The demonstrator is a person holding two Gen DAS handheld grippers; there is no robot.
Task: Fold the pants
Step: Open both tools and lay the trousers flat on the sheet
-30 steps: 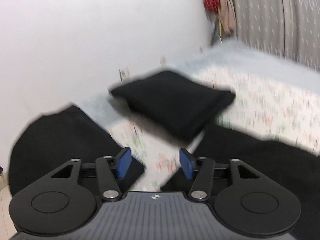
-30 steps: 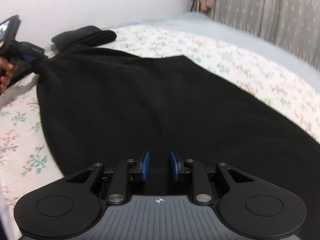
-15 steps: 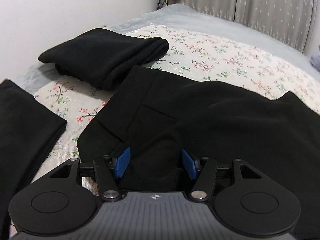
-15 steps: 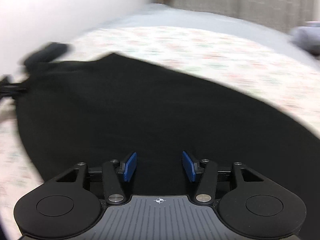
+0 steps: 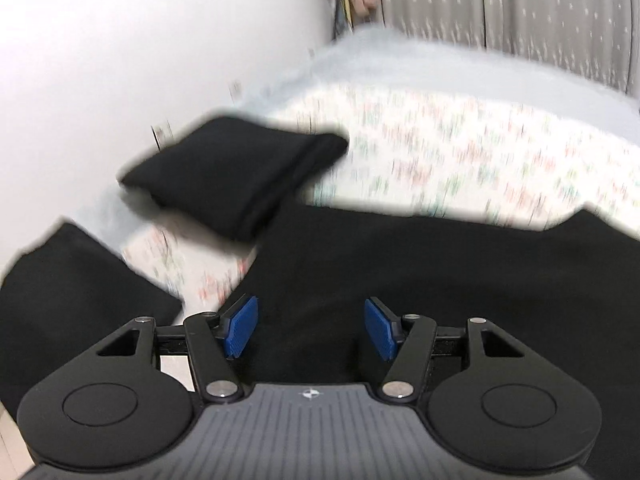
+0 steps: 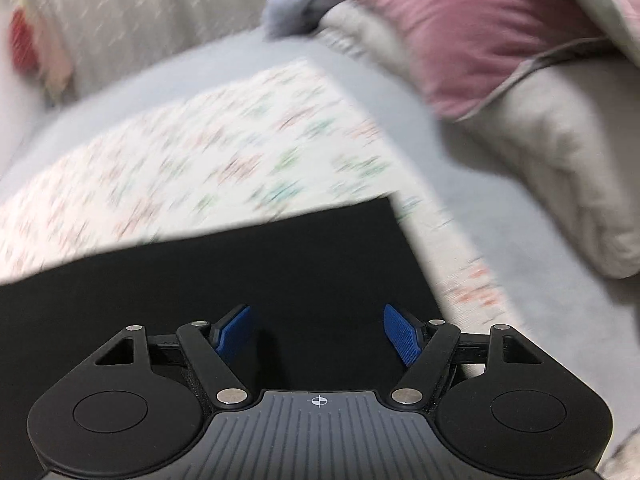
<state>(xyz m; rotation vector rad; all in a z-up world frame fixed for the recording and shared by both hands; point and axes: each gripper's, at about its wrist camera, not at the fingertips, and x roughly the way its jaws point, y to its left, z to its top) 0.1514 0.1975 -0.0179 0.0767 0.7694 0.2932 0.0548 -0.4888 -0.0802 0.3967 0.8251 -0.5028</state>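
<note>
Black pants (image 5: 440, 280) lie spread flat on the floral sheet (image 5: 440, 152). My left gripper (image 5: 310, 330) hovers open over one end of them, near their left edge. Its blue pads (image 5: 240, 330) stand apart and press on nothing. In the right wrist view the other end of the pants (image 6: 240, 272) shows a straight edge and a square corner. My right gripper (image 6: 318, 336) hangs just above that end. Its jaws are opening, with only flat black cloth beneath them and nothing pinched. Both views are motion-blurred.
A folded black garment (image 5: 232, 176) lies by the white wall, and another black folded piece (image 5: 80, 292) sits at the left. A pink pillow (image 6: 460, 32) and grey bedding (image 6: 560, 168) are piled beyond the pants' right end. Grey curtains (image 5: 520, 12) hang behind the bed.
My right gripper swept right along the pants to their far end, rolling as it went, and its jaws widened. My left gripper shifted; the cloth bunched between its fingers now lies flat.
</note>
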